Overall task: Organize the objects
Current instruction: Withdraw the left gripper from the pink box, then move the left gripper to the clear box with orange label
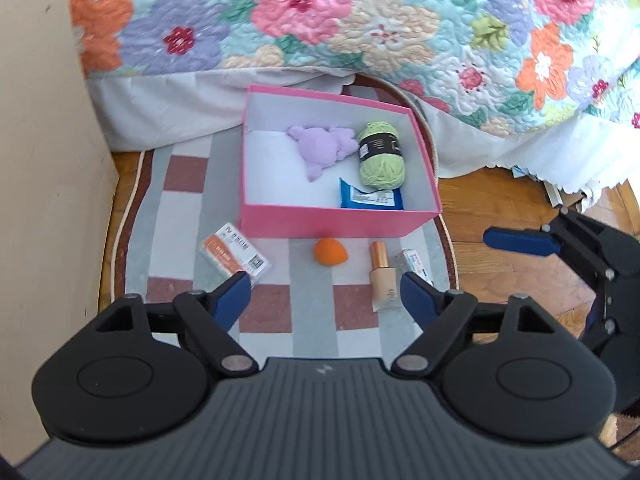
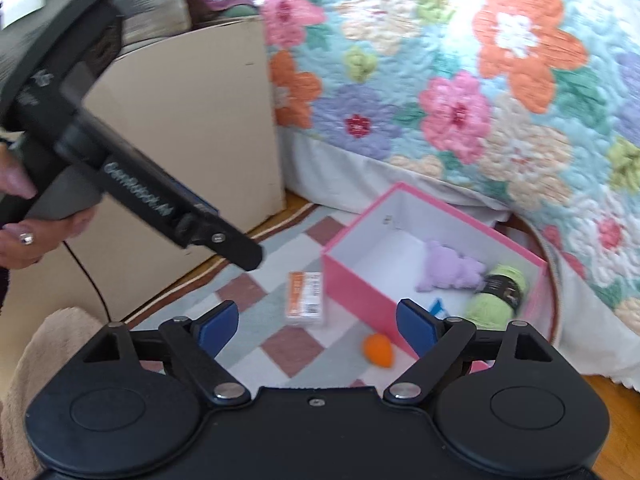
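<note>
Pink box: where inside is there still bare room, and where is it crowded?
The pink box has bare white floor along its left half, beside the purple plush. Its right side is crowded: yarn lies against the right wall, and the blue packet fills the near right corner.

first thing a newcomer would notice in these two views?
Probably the floral quilt draped over the bed across the top. Next, the open pink box on the checked rug below it, holding a lilac plush, green yarn and a blue packet. An orange sponge and a bottle lie on the rug in front.
</note>
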The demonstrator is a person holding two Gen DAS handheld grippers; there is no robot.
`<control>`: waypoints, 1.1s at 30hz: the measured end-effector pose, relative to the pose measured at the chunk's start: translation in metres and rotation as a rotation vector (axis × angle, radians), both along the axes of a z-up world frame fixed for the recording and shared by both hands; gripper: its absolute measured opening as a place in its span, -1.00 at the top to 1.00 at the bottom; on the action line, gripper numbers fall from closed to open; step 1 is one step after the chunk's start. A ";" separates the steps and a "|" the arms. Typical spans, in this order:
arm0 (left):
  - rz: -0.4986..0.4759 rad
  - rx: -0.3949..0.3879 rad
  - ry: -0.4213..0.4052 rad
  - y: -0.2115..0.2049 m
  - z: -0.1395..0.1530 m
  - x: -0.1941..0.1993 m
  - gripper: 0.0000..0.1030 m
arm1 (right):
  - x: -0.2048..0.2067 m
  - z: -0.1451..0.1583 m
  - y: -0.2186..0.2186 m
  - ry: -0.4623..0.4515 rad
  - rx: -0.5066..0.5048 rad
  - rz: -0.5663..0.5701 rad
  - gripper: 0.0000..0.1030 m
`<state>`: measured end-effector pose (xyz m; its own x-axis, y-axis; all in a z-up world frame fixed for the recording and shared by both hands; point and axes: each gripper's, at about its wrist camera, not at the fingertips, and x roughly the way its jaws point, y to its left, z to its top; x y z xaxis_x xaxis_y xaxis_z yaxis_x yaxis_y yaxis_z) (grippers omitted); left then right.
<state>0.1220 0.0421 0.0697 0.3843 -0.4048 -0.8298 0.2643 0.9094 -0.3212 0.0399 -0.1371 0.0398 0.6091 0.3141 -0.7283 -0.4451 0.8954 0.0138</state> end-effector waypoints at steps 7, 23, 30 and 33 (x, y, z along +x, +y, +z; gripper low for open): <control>0.092 -0.045 0.017 0.024 -0.041 0.013 -0.83 | 0.009 -0.041 0.021 0.036 0.043 0.021 -0.81; 0.271 -0.066 0.077 0.055 -0.174 0.056 -0.83 | 0.074 -0.162 0.044 -0.001 0.018 0.059 -0.80; 0.272 -0.078 0.034 0.051 -0.205 0.061 -0.83 | 0.096 -0.212 0.053 -0.039 -0.071 0.065 -0.80; 0.248 -0.021 0.011 0.049 -0.214 0.070 -0.82 | 0.103 -0.231 0.057 -0.038 -0.106 0.054 -0.80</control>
<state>0.1916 0.0915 -0.1443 0.4654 -0.3164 -0.8266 0.0303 0.9391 -0.3424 0.1433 -0.0806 -0.1916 0.6215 0.2696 -0.7356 -0.4910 0.8657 -0.0976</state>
